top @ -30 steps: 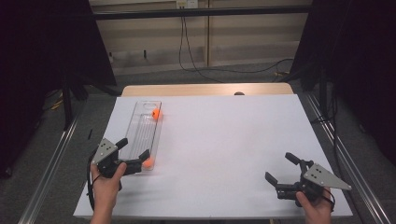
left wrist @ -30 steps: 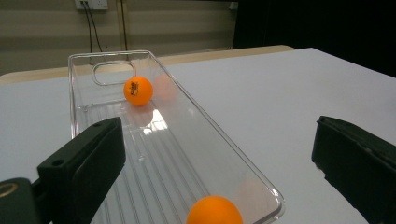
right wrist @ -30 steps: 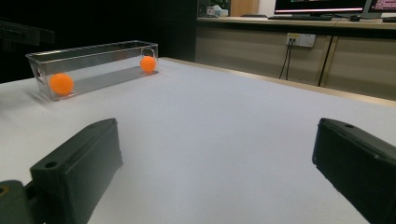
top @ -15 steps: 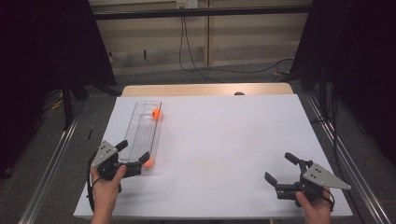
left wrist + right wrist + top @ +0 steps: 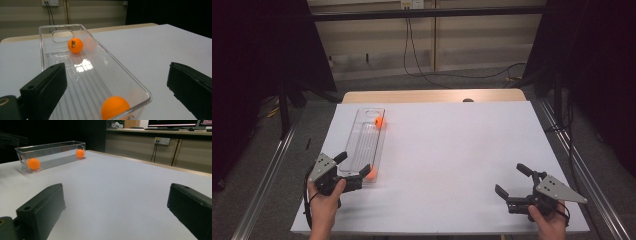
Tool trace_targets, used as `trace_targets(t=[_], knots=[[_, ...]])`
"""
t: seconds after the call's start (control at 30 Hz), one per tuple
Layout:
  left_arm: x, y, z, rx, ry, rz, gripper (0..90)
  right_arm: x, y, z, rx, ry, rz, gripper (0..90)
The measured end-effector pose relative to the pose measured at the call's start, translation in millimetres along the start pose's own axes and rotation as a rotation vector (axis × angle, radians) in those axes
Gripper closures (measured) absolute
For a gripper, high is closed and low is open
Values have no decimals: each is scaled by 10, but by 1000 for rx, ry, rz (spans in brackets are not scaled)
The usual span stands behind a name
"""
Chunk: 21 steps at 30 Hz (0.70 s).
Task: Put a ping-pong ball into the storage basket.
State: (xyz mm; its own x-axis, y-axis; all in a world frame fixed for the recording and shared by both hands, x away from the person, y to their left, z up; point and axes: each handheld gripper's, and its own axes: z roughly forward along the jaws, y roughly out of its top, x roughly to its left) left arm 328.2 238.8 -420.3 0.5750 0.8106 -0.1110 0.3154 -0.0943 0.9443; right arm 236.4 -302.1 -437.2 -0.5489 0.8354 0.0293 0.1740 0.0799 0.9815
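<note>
A long clear plastic tray (image 5: 362, 137) lies on the left of the white table top (image 5: 452, 150). One orange ball (image 5: 379, 121) sits at the tray's far end and a second orange ball (image 5: 371, 173) at its near end. My left gripper (image 5: 354, 164) is open at the tray's near end, and in the left gripper view its jaws stand wide on either side of the tray (image 5: 42, 50), with the near ball (image 5: 115, 107) low between them and the far ball (image 5: 75, 45) beyond. My right gripper (image 5: 509, 178) rests open and empty at the near right.
The right gripper view looks across bare white surface to the tray (image 5: 53, 153) with both balls. A wooden strip (image 5: 432, 96) edges the table's far side. Metal rails (image 5: 267, 170) run along the left and right, with cables on the floor behind.
My left gripper has drawn back slightly toward the near edge. Both balls and the right gripper have stayed where they were.
</note>
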Motion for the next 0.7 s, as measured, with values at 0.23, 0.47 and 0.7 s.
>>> trace_targets(t=[0.23,0.47,0.7], knots=[[4,-40,-7,8,3,12,29,8,0,8,3,3,0,9],[11,-57,-21,6,3,9,29,11,-1,15,8,10,-5,9],[6,-68,-21,6,9,7,29,5,-5,29,13,7,-4,9]])
